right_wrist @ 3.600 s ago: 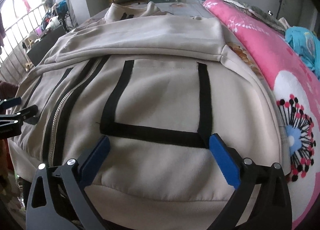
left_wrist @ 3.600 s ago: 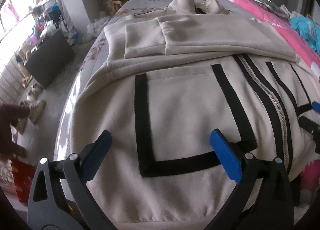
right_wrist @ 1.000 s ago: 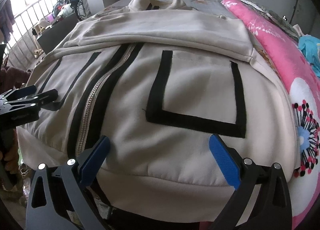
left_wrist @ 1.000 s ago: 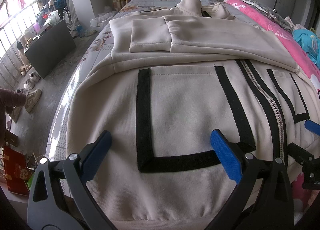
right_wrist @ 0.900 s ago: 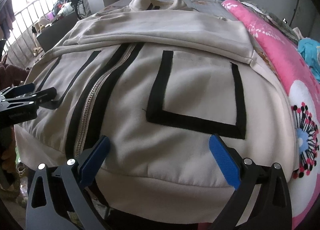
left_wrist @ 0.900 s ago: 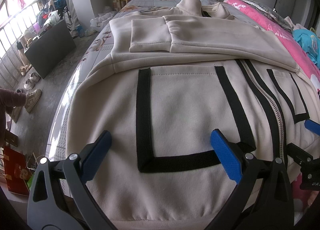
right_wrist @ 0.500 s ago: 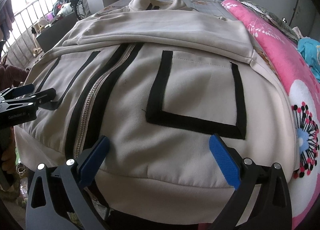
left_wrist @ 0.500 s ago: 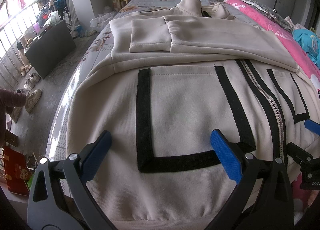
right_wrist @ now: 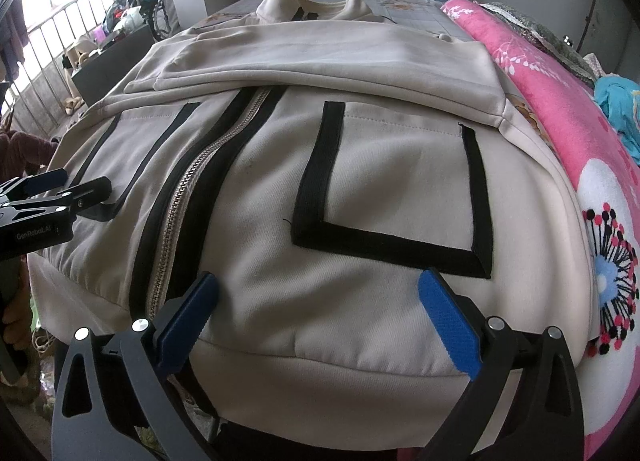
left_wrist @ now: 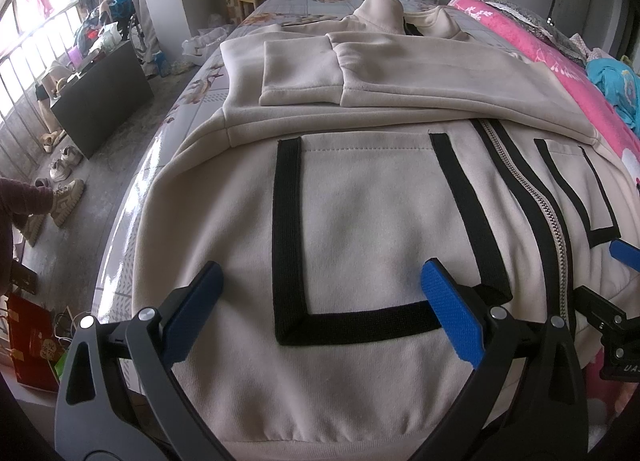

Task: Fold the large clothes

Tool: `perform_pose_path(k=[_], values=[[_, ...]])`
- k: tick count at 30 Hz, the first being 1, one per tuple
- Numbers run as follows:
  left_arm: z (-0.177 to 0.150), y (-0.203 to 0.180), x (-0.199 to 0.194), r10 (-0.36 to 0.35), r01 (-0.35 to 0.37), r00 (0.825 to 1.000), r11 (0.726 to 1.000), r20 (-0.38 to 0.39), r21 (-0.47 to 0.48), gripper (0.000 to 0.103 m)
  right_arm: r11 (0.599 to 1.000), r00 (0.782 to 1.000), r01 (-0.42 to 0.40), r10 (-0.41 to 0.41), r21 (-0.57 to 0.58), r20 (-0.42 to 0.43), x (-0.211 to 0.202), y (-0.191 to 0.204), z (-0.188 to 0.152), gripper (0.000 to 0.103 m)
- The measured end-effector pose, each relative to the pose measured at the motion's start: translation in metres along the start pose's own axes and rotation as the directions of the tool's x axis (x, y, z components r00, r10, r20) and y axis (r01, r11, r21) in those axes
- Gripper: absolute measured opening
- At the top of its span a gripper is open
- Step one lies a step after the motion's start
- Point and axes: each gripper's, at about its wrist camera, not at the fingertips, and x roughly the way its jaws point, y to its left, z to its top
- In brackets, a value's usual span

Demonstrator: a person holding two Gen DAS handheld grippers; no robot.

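Beige zip-front fleece jacket [left_wrist: 360, 221] with black-taped patch pockets lies front-up on the bed, both grippers poised over its hem.

The jacket covers the patterned grey bed sheet [left_wrist: 280, 7], collar at the far end, both sleeves folded across the chest, and the ribbed hem nearest the cameras at the bed's edge. The left gripper [left_wrist: 320, 297] hangs over the left pocket, its blue-padded jaws spread wide and holding nothing, one pad either side of the black pocket outline. The right gripper [right_wrist: 316, 311] sits likewise over the right pocket, jaws wide apart and empty, its left pad just beside the silver metal zipper [right_wrist: 188, 205]. A pink flowered blanket [right_wrist: 568, 109] lies along the jacket's right side.
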Motion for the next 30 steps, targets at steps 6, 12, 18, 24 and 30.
perform_pose_path(k=[6, 12, 18, 24, 30], values=[[0.0, 0.0, 0.0, 0.002, -0.002, 1.0, 1.0, 0.003, 0.001, 0.096, 1.0, 1.0, 0.0, 0.0, 0.0, -0.003, 0.0, 0.0, 0.0, 0.097], [0.0, 0.006, -0.001, -0.029, 0.028, 0.999, 1.0, 0.021, 0.004, 0.096, 1.0, 1.0, -0.001, 0.001, 0.001, -0.004, 0.001, 0.0, 0.0, 0.097], [-0.024, 0.037, -0.035, -0.092, 0.101, 0.985, 0.993, 0.147, -0.055, 0.096, 1.0, 1.0, 0.0, 0.0, 0.0, -0.001, 0.001, 0.0, 0.0, 0.097], [-0.074, 0.076, -0.064, -0.11, 0.124, 0.981, 0.989, 0.162, -0.078, 0.095, 1.0, 1.0, -0.001, 0.001, -0.001, 0.009, 0.001, 0.0, -0.001, 0.097], [-0.107, 0.089, -0.054, -0.149, 0.157, 0.987, 0.977, 0.063, -0.143, 0.072, 1.0, 1.0, -0.001, 0.001, -0.002, 0.021, 0.0, 0.0, -0.003, 0.097]])
